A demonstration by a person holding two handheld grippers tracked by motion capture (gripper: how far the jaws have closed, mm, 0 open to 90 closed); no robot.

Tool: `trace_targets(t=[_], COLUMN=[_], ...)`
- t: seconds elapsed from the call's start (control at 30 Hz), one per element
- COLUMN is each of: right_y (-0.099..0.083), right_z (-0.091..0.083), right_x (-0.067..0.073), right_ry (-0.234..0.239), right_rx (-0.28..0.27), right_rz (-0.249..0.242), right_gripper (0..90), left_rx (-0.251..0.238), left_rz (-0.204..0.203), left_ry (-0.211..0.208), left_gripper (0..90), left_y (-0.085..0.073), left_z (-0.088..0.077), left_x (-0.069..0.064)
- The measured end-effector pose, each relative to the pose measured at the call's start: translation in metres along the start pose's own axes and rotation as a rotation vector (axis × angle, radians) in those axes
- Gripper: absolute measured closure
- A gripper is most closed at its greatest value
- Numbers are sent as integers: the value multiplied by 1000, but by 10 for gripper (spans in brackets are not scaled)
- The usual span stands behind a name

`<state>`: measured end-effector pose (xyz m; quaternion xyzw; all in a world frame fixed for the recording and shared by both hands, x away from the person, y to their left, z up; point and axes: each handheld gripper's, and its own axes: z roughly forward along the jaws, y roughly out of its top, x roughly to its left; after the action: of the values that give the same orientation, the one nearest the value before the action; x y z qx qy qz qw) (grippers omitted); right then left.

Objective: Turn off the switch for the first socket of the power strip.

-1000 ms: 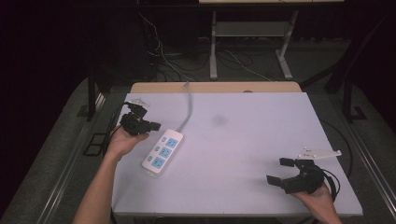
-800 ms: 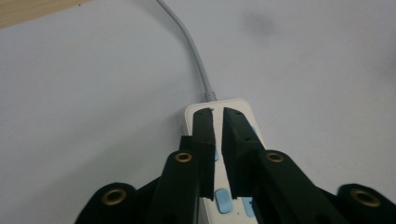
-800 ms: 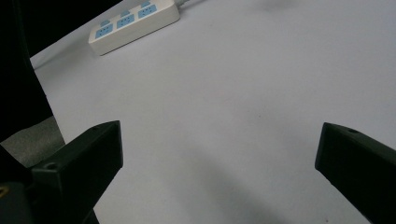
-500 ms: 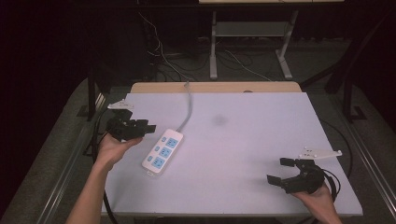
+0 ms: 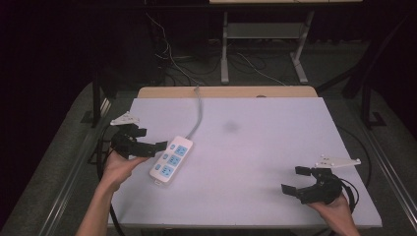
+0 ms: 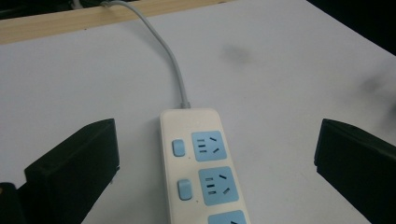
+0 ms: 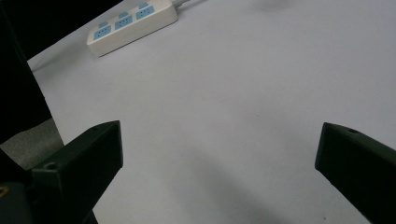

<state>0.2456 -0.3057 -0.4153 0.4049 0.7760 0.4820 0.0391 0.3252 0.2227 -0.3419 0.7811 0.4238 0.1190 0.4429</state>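
Observation:
A white power strip (image 5: 171, 160) with blue sockets and blue switches lies on the left part of the white table (image 5: 255, 147); its grey cable (image 5: 195, 113) runs off over the far edge. My left gripper (image 5: 150, 140) hovers open just left of the strip, and in the left gripper view the power strip (image 6: 201, 163) lies between the spread jaws. My right gripper (image 5: 296, 180) stands open near the table's front right corner with nothing between its jaws. The right gripper view shows the power strip (image 7: 133, 25) far off at the upper left.
A wooden strip (image 5: 226, 92) borders the table's far edge. A dark smudge (image 5: 231, 127) marks the tabletop near the middle. Behind the table are a metal stand (image 5: 265, 44) and loose cables (image 5: 172, 59) on the floor.
My left gripper has drawn back toward the table's left edge, a little nearer the person, while still pointing at the strip. The right gripper has stayed where it was.

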Motion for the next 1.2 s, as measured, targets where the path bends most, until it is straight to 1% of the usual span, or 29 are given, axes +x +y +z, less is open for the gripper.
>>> trace_targets(t=[0.03,0.1,0.17,0.63,0.77,0.87,1.07,1.2], right_y=[0,0,0,0,0,0,0,0], right_z=[0,0,0,0,0,0,0,0], right_x=[0,0,0,0,1,1,1,1], right_ry=[0,0,1,1,1,1,2,2], right_rx=[0,0,2,1,1,0,2,4], right_rz=[0,0,1,-1,-2,-2,-2,-2], right_gripper=[6,6,6,6,6,6,6,6], left_rx=[-10,-28,-31,-70,-72,-71,-65,-50], left_rz=[-1,-7,1,23,28,38,31,41], left_ry=[0,-25,-36,-65,-77,-76,-87,-93], left_gripper=[0,0,0,0,0,0,0,0], left_y=[-2,-5,-8,-34,-45,-53,-66,-71], left_z=[-1,-2,-3,-2,0,2,5,8], left_x=[-1,-5,-9,-29,-36,-41,-44,-48])
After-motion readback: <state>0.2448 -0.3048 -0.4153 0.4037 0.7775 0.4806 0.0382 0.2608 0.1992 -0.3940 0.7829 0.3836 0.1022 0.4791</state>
